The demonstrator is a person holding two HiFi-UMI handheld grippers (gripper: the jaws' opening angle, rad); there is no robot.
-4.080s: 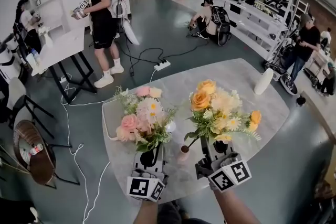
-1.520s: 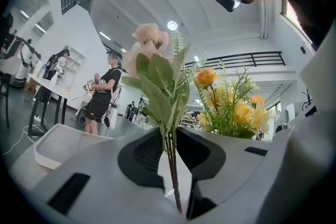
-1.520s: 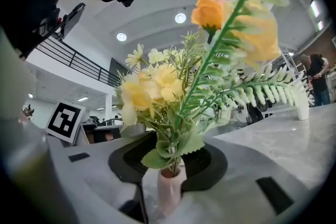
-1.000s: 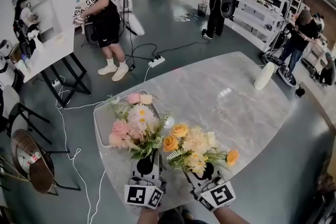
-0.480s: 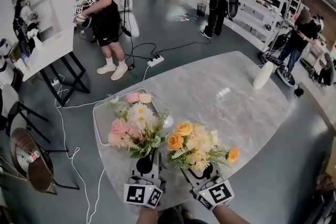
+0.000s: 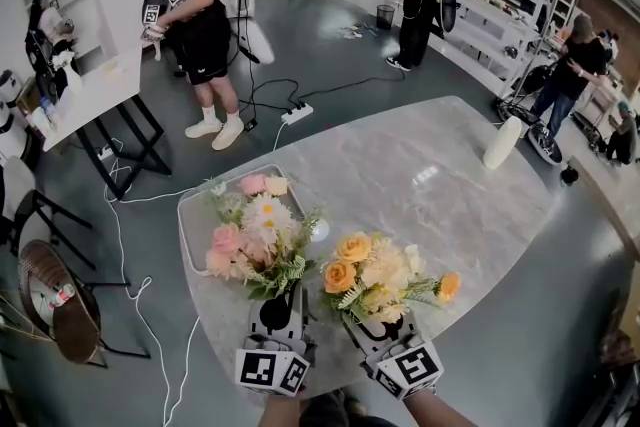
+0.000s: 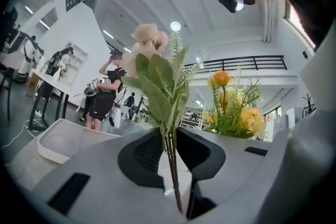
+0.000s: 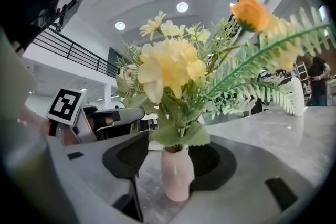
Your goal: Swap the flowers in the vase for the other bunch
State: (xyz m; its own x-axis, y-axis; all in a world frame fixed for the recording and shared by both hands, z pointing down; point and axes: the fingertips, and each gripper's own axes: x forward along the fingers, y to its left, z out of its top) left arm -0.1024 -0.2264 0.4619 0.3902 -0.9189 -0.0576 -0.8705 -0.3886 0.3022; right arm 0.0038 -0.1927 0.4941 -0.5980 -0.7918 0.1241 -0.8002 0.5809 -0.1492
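While my left gripper [image 6: 283, 303] points level at the near edge of the table, its jaws are closed tight on the thin green stems [image 7: 171, 165] of the bunch of pink and cream artificial flowers [image 6: 252, 237]. In the left gripper view I see those stems running straight up between the two dark pads, with leaves fanning out above. From my head camera the blooms overlap the near corner of the shallow white rectangular tray [image 6: 188, 215], which lies on the pale grey marble-look tabletop [image 6: 440, 185].

My right gripper [image 6: 385, 323] sits just beside the left one. Its jaws have just been opening and now stand wide apart, with the small pink ceramic vase [image 8: 177, 173] upright on the tabletop between them. On one side I see bare tabletop between pad and vase. On the other side the vase overlaps the pad, and I cannot tell whether they touch. The bunch of yellow and orange artificial flowers [image 6: 382, 280] is in that vase, stems down through its neck. One orange bloom and a fern frond reach out to the right.

The two bunches stand side by side with their leaves close; whether they brush I cannot tell.

Across the table, near its far right edge, a tall white cylindrical bottle [image 6: 502, 143] stands upright, well apart from everything else. Beyond the table several people are on the grey floor, among them a person in black [image 6: 195, 25] beside a white workbench [image 6: 95, 100].
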